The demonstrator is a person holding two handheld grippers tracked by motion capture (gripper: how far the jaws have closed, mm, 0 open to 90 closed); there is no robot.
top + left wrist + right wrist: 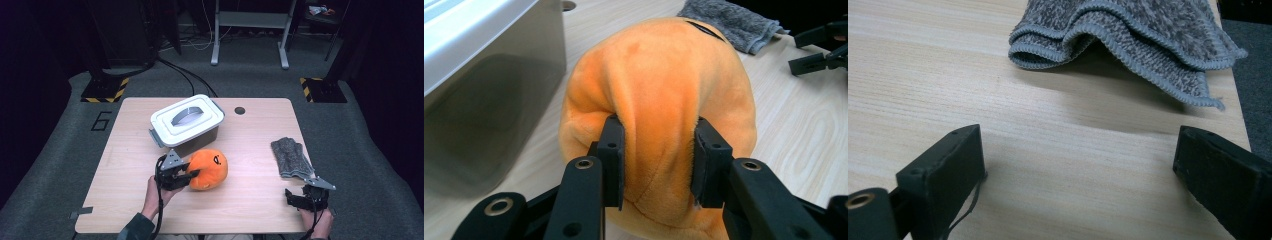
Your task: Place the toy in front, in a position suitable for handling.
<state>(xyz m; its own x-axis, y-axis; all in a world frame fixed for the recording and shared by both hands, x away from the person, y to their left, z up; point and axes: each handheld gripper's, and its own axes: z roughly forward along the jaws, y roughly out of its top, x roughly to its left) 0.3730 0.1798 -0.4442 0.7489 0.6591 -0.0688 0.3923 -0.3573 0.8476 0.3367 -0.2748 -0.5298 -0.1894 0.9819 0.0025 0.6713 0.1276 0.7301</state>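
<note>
An orange plush ball (209, 169) with a small black mark lies on the wooden table (250, 145), in front of the lidded box. My left gripper (192, 176) is shut on the plush's near side. In the left gripper view its two black pads (611, 160) pinch a fold of the orange plush (659, 100). My right gripper (299, 199) rests near the table's front right corner, with its jaws wide apart over bare wood. In the right gripper view my right gripper (1080, 180) points at the folded grey towel (1128, 35) a little way ahead.
A grey box with a white lid and handle (187, 120) stands at the back left of the plush, close to it. The grey towel (291, 156) lies by the right edge. A round cable hole (239, 110) sits near the far edge.
</note>
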